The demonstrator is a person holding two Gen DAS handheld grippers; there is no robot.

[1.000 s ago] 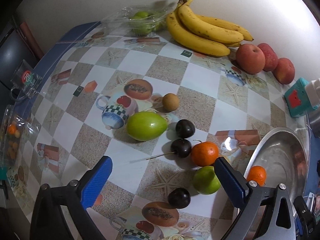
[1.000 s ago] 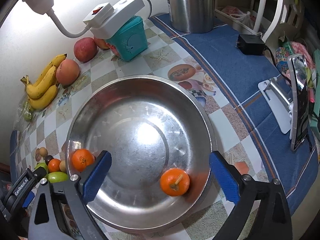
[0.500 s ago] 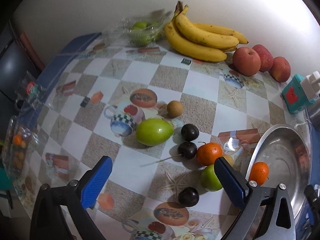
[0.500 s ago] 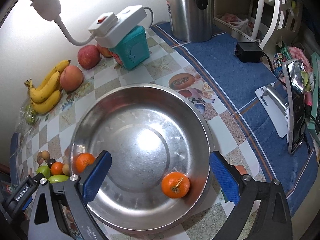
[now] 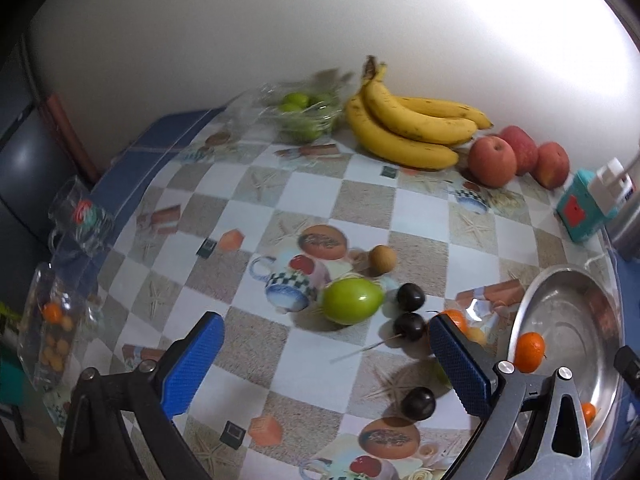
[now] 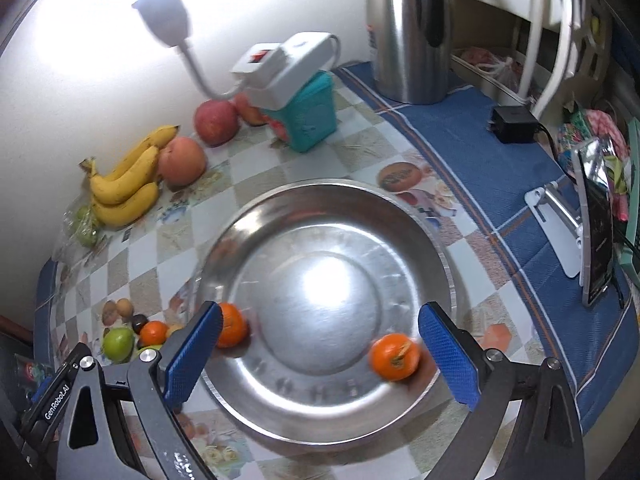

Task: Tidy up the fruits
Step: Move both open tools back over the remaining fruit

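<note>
In the left wrist view, my left gripper (image 5: pixel 324 360) hangs open above the checked tablecloth with nothing between its fingers. Ahead of it lie a green mango (image 5: pixel 352 300), three dark plums (image 5: pixel 409 326), a small brown fruit (image 5: pixel 382 259) and an orange (image 5: pixel 454 316) half hidden by the right finger. The steel bowl (image 5: pixel 568 308) sits at the right with an orange (image 5: pixel 529 352) in it. My right gripper (image 6: pixel 320 356) is open over the bowl (image 6: pixel 320 292), where two oranges (image 6: pixel 394 356) (image 6: pixel 232 325) rest, the left one beside the left fingertip.
Bananas (image 5: pixel 412 128), red apples (image 5: pixel 492 156) and a bag of green fruit (image 5: pixel 304 116) line the wall. A teal box (image 6: pixel 316 116) with a power strip (image 6: pixel 284 66), a steel kettle (image 6: pixel 408 32), an adapter (image 6: pixel 514 124) and a phone on a stand (image 6: pixel 596 224) stand around the bowl.
Both grippers have drawn back and up, so each view takes in more of the table. The small green fruit has slipped behind the left gripper's right finger. Both stay open.
</note>
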